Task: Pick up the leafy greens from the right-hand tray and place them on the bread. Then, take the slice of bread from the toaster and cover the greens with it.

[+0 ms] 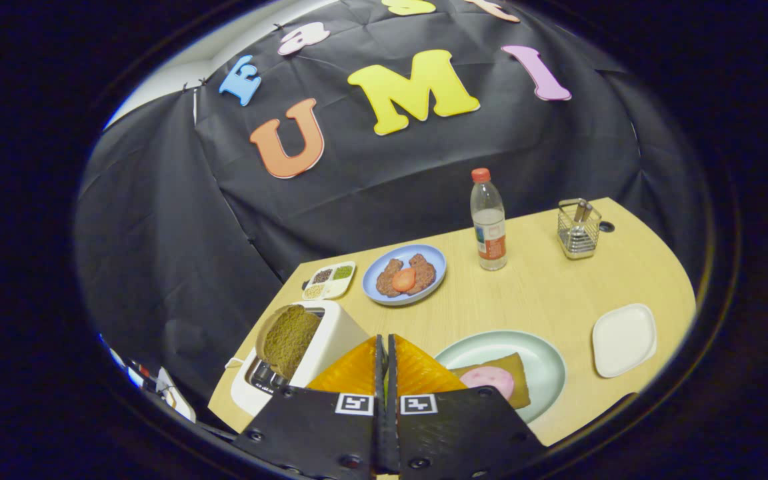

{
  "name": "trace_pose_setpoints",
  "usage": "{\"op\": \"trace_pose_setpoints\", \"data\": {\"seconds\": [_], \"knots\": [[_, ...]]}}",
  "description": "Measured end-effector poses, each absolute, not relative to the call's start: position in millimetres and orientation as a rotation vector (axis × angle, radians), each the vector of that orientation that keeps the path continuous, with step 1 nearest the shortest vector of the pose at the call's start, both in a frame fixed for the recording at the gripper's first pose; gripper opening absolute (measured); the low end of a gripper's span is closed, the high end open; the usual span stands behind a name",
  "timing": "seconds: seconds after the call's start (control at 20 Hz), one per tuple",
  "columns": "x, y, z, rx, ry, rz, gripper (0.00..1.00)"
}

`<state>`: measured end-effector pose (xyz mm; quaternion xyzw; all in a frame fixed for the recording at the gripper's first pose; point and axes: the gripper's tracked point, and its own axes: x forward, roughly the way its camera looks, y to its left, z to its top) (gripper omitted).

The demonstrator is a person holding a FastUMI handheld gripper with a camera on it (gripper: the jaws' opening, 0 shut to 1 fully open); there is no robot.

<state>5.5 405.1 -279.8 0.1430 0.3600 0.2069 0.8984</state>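
With the orange fingers (384, 363) clenched together on nothing above the pale wooden worktop (544, 293), they could bump the white toaster (331, 340) just beside them and tip its brown bread slice (289, 340).

**Not much readable text here**

Honestly nothing legible. The water bottle (489, 220) on the counter (544, 293) has an orange-and-white label, but the print is way too small to make out. The gripper (385, 347), fingers pressed together with nothing between them, carries two square black-and-white coded markers (355, 404), which are patterns, not words or numbers.
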Motion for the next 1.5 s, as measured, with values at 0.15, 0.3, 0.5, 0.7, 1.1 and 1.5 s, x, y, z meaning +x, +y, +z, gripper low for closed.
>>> {"op": "trace_pose_setpoints", "data": {"seconds": [0.15,0.3,0.5,0.7,1.1,1.5], "knots": [[15,388,-300,0.291,0.757,0.384,0.00],[26,362,-317,0.263,0.752,0.340,0.00],[40,331,-342,0.217,0.754,0.297,0.00],[46,307,-341,0.172,0.717,0.262,0.06],[46,280,-286,0.092,0.589,0.222,0.66],[21,312,-160,0.016,0.367,0.204,0.96]]}}
